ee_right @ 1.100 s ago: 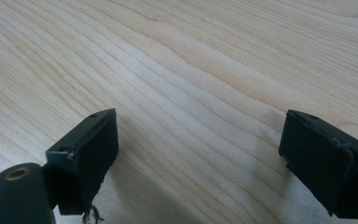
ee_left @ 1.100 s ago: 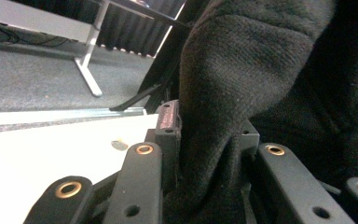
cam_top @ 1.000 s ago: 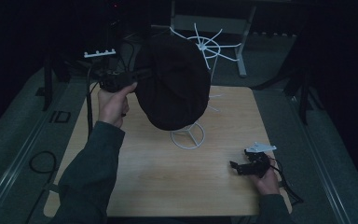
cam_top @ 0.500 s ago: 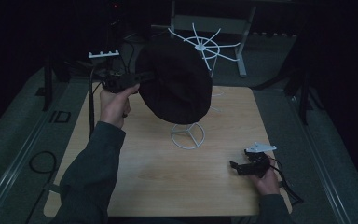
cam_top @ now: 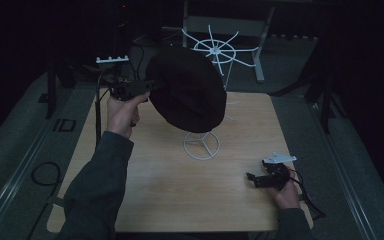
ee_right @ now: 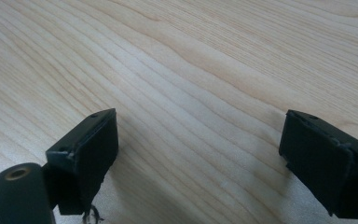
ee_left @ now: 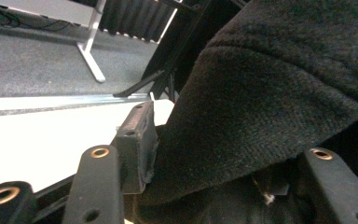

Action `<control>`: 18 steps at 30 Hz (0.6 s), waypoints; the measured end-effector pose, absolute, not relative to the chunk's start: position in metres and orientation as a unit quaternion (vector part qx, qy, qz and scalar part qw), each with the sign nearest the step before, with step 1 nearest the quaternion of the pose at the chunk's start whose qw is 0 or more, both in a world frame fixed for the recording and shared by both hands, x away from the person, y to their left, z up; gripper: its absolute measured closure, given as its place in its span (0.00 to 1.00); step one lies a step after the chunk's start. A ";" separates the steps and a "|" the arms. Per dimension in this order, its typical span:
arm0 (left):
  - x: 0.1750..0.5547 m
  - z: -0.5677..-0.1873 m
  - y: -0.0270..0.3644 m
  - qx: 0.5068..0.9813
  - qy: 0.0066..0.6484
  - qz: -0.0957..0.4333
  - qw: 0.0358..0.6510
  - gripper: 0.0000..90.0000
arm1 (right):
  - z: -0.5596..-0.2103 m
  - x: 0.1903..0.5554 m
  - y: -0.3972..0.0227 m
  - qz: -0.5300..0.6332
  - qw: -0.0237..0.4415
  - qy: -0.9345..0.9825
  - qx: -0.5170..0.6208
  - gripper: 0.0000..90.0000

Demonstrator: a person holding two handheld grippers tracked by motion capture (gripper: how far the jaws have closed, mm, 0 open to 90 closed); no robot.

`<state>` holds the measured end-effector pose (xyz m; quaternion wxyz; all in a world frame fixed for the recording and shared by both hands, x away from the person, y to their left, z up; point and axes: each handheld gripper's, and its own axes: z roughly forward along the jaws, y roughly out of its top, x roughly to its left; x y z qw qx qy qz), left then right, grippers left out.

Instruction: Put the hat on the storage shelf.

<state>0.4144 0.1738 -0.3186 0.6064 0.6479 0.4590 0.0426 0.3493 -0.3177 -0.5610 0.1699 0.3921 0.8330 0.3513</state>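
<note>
While the person's left hand (cam_top: 121, 112) is raised above the far left part of the wooden bench (cam_top: 170, 195), the left gripper (cam_top: 147, 86) it holds has its fingers (ee_left: 137, 144) clamped on the edge of a black hat (cam_top: 187, 90); in the left gripper view the dark woolly fabric (ee_left: 270, 93) sits pinched between the fingers, with its brim fold bulging just past the left one; seen from the high view, the hat hangs tilted in the air over the middle of the bench, in front of a white wire stand (cam_top: 201, 145) whose ring base rests on the wood; the stand's spoked top (cam_top: 216, 50) shows behind and above the hat, apart from it; at the near right of the bench the right hand (cam_top: 286, 190) rests low with the right gripper (cam_top: 256, 178) just above the surface, pointing left; in the right gripper view its fingers (ee_right: 91, 149) stand wide apart with bare wood grain (ee_right: 200, 93) between them and nothing held.
</note>
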 end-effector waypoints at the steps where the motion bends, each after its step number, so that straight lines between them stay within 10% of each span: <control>1: 0.414 -0.319 0.174 0.649 0.461 0.042 0.604 0.51 | -0.561 0.349 -0.318 0.351 0.170 0.833 0.392 0.13; 18: 0.407 -0.324 0.186 0.649 0.471 0.068 0.593 0.42 | -0.561 0.349 -0.318 0.351 0.169 0.833 0.393 0.13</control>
